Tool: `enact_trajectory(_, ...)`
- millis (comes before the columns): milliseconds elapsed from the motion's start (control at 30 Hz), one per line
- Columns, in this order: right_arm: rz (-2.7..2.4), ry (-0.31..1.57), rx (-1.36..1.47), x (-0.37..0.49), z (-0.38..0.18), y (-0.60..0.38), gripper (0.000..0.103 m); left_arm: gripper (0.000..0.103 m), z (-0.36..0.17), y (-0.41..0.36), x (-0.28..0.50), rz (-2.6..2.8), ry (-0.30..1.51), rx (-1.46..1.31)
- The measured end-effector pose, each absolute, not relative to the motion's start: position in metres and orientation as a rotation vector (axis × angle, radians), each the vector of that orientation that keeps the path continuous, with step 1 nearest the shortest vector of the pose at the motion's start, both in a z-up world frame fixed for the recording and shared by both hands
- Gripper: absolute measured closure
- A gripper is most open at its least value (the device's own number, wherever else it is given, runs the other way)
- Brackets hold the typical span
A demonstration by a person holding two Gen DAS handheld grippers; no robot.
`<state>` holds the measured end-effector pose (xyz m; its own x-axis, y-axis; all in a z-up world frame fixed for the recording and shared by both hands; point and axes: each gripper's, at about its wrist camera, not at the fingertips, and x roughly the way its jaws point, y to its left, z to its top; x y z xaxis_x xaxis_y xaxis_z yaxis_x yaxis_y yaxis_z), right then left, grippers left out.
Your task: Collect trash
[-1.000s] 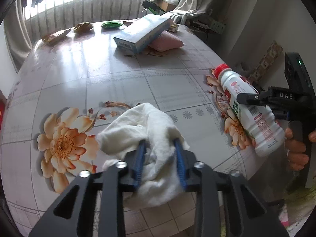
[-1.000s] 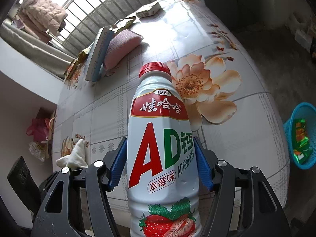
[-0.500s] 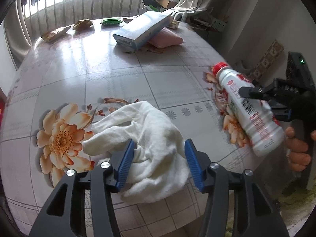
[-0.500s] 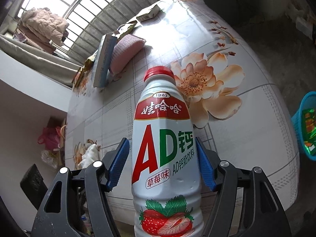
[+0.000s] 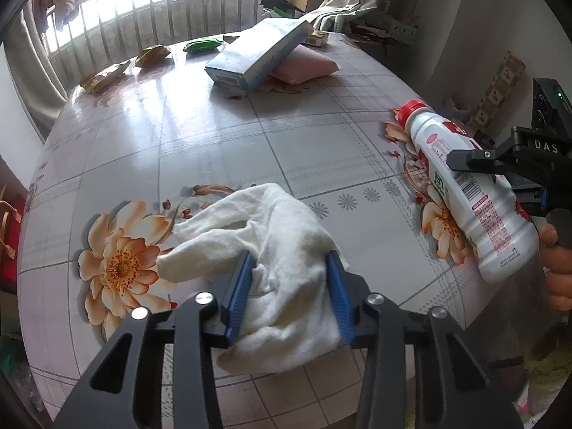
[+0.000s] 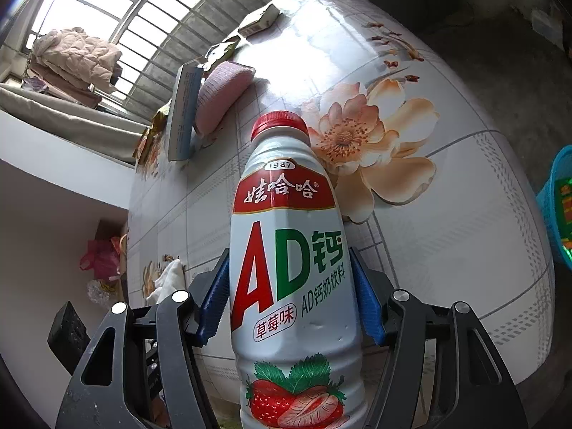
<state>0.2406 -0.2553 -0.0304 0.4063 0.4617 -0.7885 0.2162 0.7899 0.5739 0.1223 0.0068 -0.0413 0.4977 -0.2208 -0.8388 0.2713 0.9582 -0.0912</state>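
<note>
A crumpled white cloth (image 5: 271, 250) lies on the floral table (image 5: 214, 150) near its front edge. My left gripper (image 5: 291, 268) is open, its blue pads on either side of the cloth's near end. My right gripper (image 6: 289, 286) is shut on a white AD milk bottle with a red cap (image 6: 289, 250) and holds it in the air beyond the table's right edge. The bottle (image 5: 468, 193) and right gripper (image 5: 514, 161) also show in the left wrist view. The cloth (image 6: 166, 279) shows small in the right wrist view.
A blue-white box (image 5: 257, 53) leans on a pink pouch (image 5: 304, 68) at the table's far side. Snack wrappers (image 5: 150, 53) and a green packet (image 5: 203, 43) lie near the window. A blue basket (image 6: 557, 207) with wrappers stands on the floor beside the table.
My left gripper has opened and let go of the cloth, which has spread out on the table. The right gripper has tilted and moved back a little with the bottle.
</note>
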Motion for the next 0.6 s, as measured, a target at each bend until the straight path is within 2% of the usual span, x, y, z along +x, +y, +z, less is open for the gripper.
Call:
enact_trajectory(300, 0.170, 1.158, 0.672, 0.2402, -0.0311, -0.2544, 0.047, 0.077, -0.0403, 0.0094, 0.1230, -0.302, 1.001, 0.032)
enact_trajectory(600, 0.183, 1.141, 0.695, 0.2361, -0.0298, -0.2564, 0.047, 0.080, -0.0348, 0.0112, 0.1220, -0.318, 0.986, 0.012)
